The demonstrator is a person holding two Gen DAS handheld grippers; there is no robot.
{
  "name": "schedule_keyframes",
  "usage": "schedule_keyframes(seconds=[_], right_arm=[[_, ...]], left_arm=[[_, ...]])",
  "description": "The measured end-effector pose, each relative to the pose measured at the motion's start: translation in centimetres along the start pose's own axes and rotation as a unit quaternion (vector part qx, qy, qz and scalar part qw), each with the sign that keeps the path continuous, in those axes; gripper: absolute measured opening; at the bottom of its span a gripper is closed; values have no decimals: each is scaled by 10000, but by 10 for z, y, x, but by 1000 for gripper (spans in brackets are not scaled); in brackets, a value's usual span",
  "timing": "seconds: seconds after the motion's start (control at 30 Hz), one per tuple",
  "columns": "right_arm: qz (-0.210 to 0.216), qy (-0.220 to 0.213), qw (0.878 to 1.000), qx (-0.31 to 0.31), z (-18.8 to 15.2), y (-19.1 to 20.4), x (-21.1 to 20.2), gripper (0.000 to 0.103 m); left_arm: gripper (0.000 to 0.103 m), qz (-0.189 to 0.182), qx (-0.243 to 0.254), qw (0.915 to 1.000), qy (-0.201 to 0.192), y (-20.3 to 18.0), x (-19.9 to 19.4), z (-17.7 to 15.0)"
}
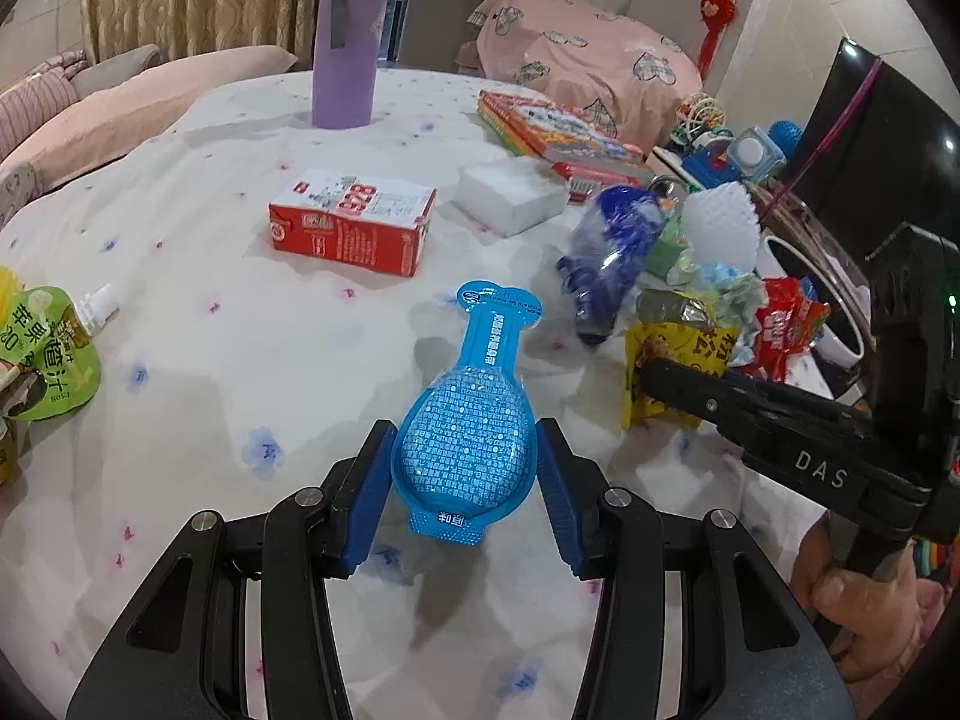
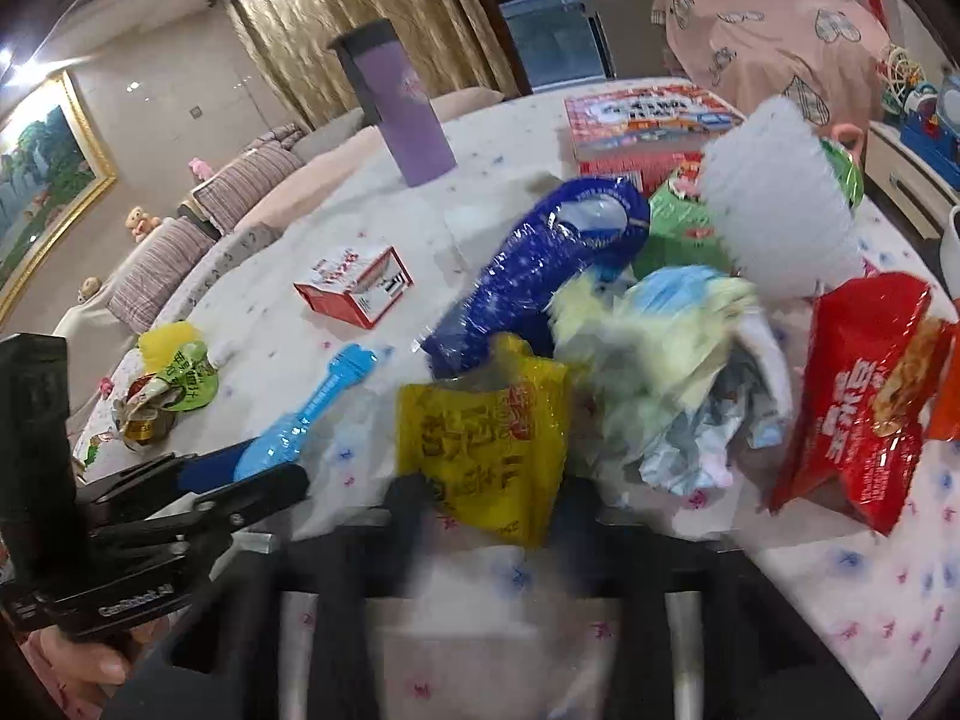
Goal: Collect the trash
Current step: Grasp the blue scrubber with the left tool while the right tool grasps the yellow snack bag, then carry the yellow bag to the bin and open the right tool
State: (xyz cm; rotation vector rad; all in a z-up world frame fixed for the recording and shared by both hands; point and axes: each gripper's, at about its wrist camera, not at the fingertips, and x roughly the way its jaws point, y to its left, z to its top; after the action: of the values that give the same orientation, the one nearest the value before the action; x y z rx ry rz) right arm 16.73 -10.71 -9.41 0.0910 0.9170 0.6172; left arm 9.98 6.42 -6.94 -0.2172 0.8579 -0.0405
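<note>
While left gripper (image 1: 463,483) brackets the blue pack (image 1: 465,441), jaws open, not clamped, right gripper (image 2: 489,495) straddles the yellow wrapper (image 2: 486,447) beside it; blurred, grip unclear.

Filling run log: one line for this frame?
left claw: open, straddling blue pouch | right claw: blurred, at yellow wrapper | trash pile: on table

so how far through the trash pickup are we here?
Done: a heap of wrappers is gathered at the table's right side. In hand: the left gripper is open around the blue pouch, not clamped; the right gripper straddles the yellow wrapper, but blur hides the grip. Left: the red carton and green juice pouch lie apart.
</note>
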Motion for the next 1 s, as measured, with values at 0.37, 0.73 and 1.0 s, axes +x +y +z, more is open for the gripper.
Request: schedule_keyframes(seconds=[0.37, 0.73, 1.0], right_arm=[[174, -592, 9980, 157, -16, -14, -85, 27], [-418, -1077, 9914, 620, -31, -76, -152, 27], [-893, -1268, 9830, 984, -32, -133, -179, 27]], left_arm=[[46, -533, 308, 9973, -408, -50, -34, 13], [46, -1061, 943, 9892, -354, -135, -24, 20], [46, -1294, 1363, 9818, -271, -195, -6, 26]])
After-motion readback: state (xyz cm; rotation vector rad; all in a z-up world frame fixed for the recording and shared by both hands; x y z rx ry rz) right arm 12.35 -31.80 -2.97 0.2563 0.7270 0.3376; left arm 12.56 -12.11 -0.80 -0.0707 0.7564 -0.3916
